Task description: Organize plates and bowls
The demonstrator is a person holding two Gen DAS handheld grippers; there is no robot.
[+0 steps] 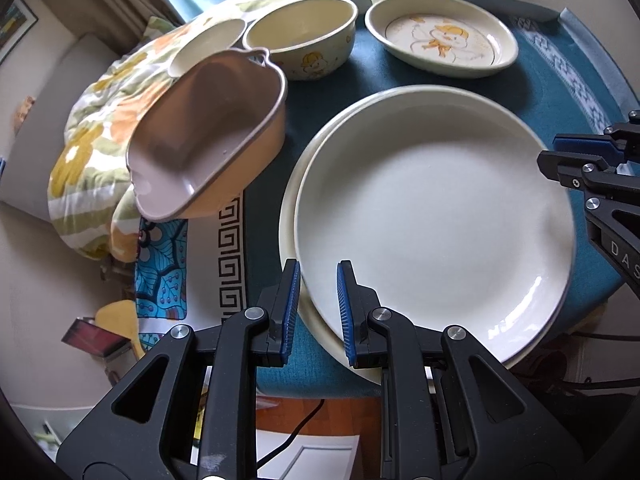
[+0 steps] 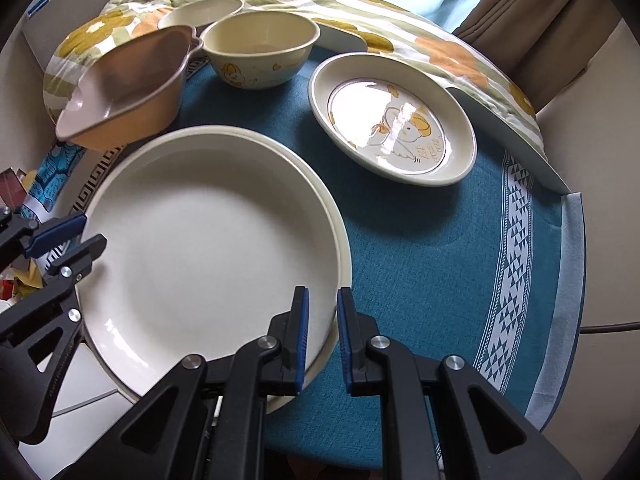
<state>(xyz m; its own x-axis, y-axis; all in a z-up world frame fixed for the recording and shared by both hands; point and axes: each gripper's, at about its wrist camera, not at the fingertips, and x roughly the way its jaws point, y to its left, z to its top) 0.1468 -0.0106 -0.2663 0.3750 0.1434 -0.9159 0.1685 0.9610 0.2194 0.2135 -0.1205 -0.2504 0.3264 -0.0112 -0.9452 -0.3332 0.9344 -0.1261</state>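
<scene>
A large white plate (image 1: 432, 208) (image 2: 208, 240) lies nested over a cream plate (image 1: 289, 224) (image 2: 340, 240) on the teal cloth. My left gripper (image 1: 319, 280) is shut on the white plate's near left rim, and it shows at the left edge of the right wrist view (image 2: 80, 236). On the opposite rim my right gripper (image 2: 323, 304) is shut too, seen from the left wrist at the right edge (image 1: 560, 152). Further back are a cream duck bowl (image 1: 304, 36) (image 2: 260, 48), a duck plate (image 1: 440, 40) (image 2: 396, 120) and a tilted tan dish (image 1: 208, 132) (image 2: 124, 88).
A smaller cream bowl (image 1: 208, 44) (image 2: 200, 12) rests on the flowered quilt (image 1: 100, 128) (image 2: 440, 52) bunched along the table's back and left. The teal tablecloth (image 2: 440, 260) has a white patterned border near the right edge. A cable (image 1: 296, 432) runs on the floor below.
</scene>
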